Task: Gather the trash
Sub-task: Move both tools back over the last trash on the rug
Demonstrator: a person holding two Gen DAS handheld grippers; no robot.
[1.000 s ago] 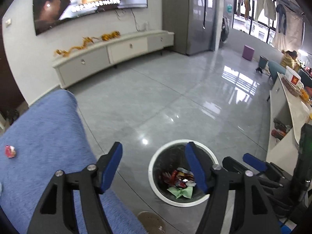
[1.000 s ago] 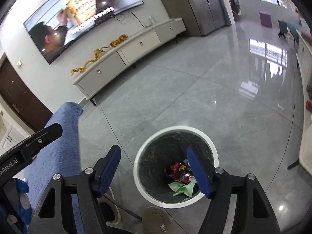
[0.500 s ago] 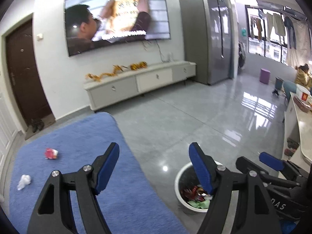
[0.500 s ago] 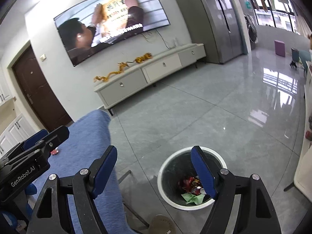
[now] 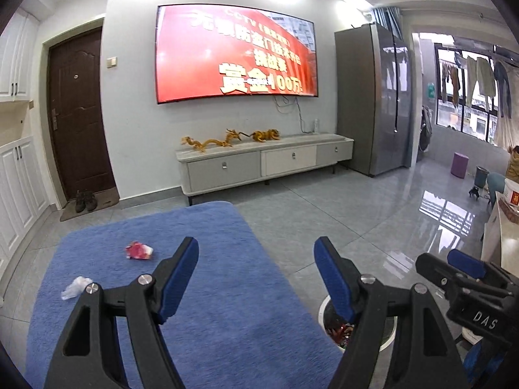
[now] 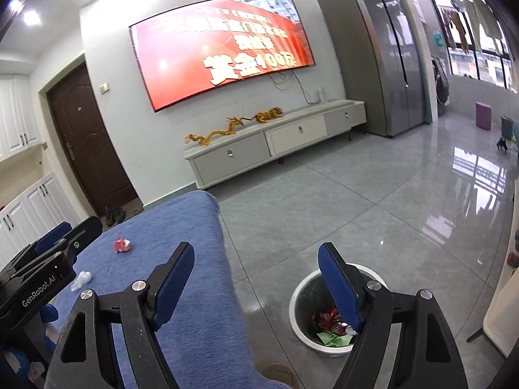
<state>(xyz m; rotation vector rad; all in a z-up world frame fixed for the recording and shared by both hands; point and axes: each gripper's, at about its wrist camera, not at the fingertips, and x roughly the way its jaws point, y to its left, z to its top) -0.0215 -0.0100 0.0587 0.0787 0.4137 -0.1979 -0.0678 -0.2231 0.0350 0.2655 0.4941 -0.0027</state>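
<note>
A red crumpled wrapper (image 5: 138, 250) and a clear crumpled plastic scrap (image 5: 75, 287) lie on the blue cloth-covered table (image 5: 227, 308). Both show in the right wrist view too, the wrapper (image 6: 122, 245) and the scrap (image 6: 81, 280). A white-rimmed trash bin (image 6: 337, 308) stands on the floor right of the table, holding red and green wrappers; its rim shows in the left wrist view (image 5: 324, 308). My left gripper (image 5: 256, 272) is open and empty above the table's right part. My right gripper (image 6: 256, 275) is open and empty above the table's edge, left of the bin.
A TV cabinet (image 5: 262, 162) with gold dragon figures stands against the far wall under a big screen. A grey fridge (image 5: 376, 97) stands at the right. A white counter edge (image 6: 499, 317) is close to the bin's right. Grey tiled floor lies between.
Both grippers have tilted up and swung left, from looking down into the bin to facing across the table. The two scraps on the table have come into view. Both stayed open.
</note>
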